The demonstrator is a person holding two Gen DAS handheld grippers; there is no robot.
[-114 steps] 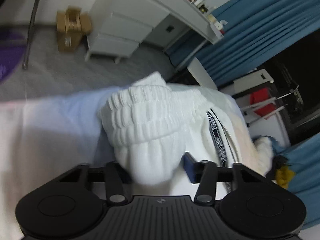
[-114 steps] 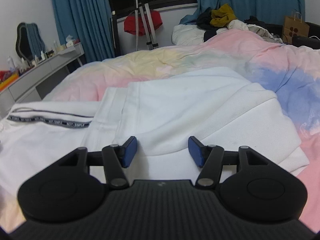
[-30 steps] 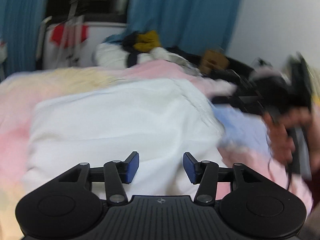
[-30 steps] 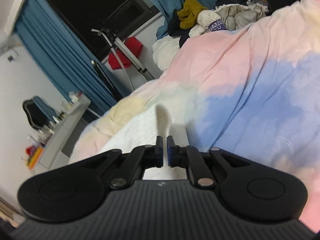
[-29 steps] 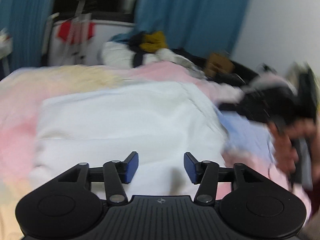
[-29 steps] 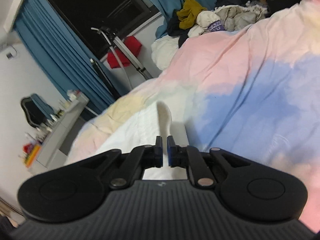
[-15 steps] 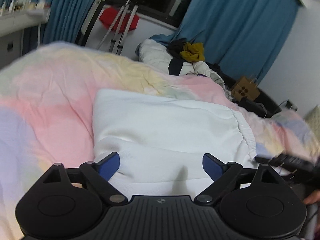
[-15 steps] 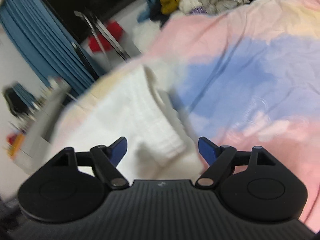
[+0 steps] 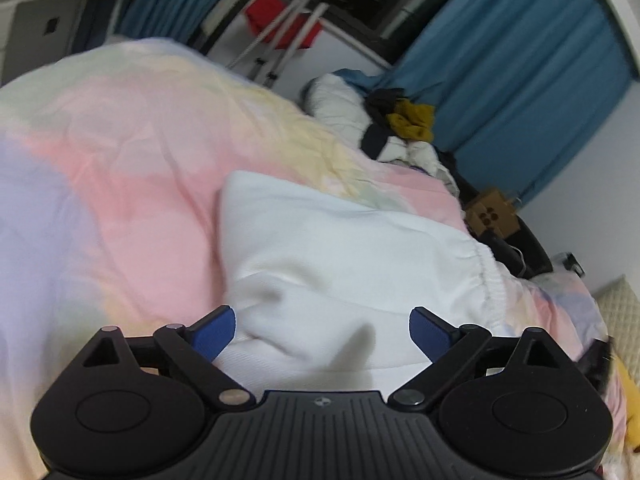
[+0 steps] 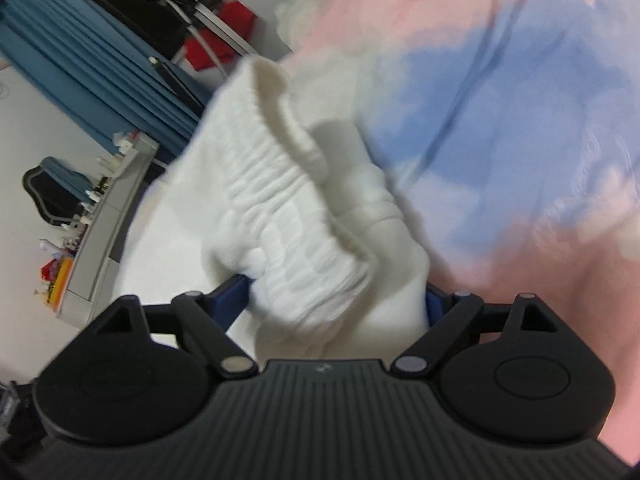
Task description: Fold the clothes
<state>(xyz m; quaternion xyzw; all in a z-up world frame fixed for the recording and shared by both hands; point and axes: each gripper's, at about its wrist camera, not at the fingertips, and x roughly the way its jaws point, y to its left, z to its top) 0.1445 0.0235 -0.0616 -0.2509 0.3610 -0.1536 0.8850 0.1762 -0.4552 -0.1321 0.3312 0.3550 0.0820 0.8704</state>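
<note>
A white garment (image 9: 344, 256) lies folded on the pastel bedspread (image 9: 120, 168), its elastic waistband (image 9: 490, 280) at the right edge. My left gripper (image 9: 322, 330) is wide open just above the garment's near edge, holding nothing. In the right wrist view the bunched white waistband (image 10: 296, 208) fills the gap of my right gripper (image 10: 336, 300); its jaws stand wide apart on either side of the cloth, not clamped.
A pile of clothes (image 9: 404, 128) sits at the far end of the bed by blue curtains (image 9: 512, 80). A red item on a stand (image 9: 288, 20) is behind. A grey dresser (image 10: 104, 224) stands at left in the right wrist view.
Both grippers opened wide; the right one let go of the garment's edge and moved down onto the bunched waistband. The left gripper swung left and lower over the folded garment.
</note>
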